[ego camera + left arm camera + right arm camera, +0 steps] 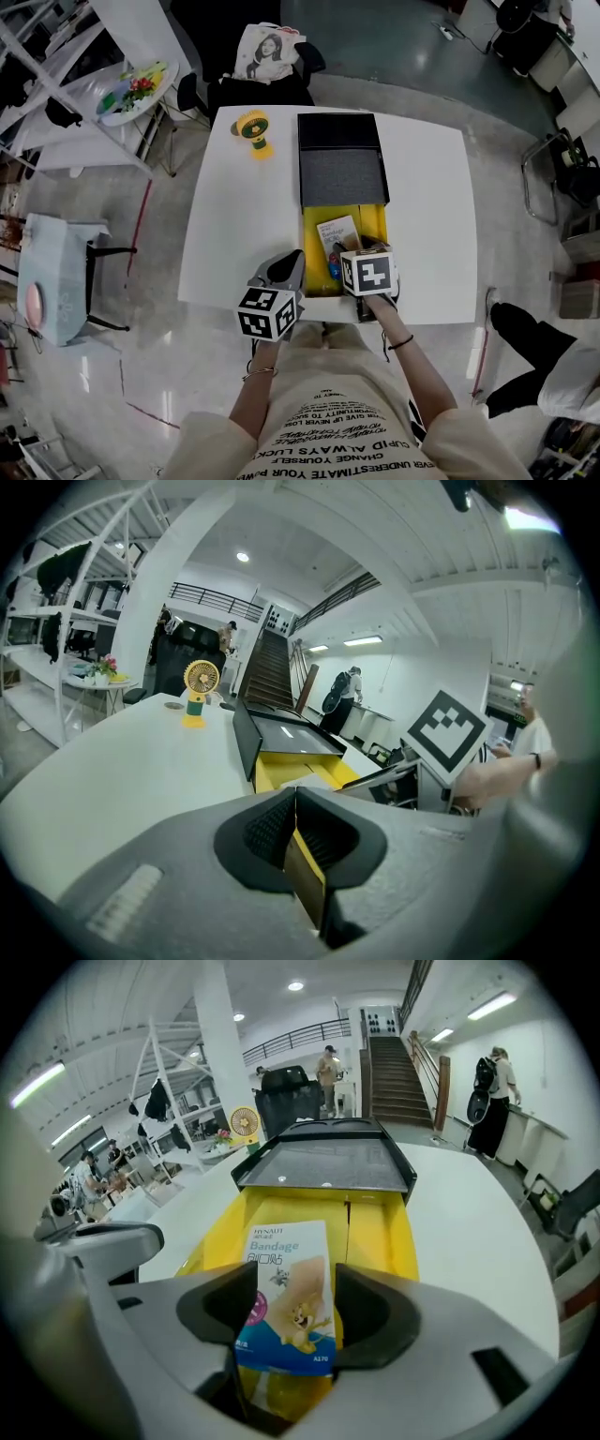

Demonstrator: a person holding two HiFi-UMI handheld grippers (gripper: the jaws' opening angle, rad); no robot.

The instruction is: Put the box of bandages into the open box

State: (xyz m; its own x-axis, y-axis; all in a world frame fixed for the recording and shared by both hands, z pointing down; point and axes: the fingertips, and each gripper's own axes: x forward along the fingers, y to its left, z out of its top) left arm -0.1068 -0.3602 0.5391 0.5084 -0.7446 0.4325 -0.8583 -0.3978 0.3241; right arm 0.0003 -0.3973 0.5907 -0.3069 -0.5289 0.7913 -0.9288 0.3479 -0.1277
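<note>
The open box [372, 223] is yellow inside, with a black lid [342, 159] folded back, and stands on the white table [427, 197]. The bandage box [337, 234], white and blue with a cartoon print, lies tilted inside it. In the right gripper view the bandage box [284, 1283] sits between the two pads of my right gripper [286, 1314], whose jaws stand wide and open. My left gripper [286, 269] is at the open box's near left corner. Its jaws [292, 832] are shut on a thin yellow flap [307, 874] of that box.
A small yellow fan [253, 132] stands at the table's far left, also in the left gripper view as the fan [200, 690]. A dark chair [258, 89] with a printed bag stands behind the table. The near table edge runs just under both grippers.
</note>
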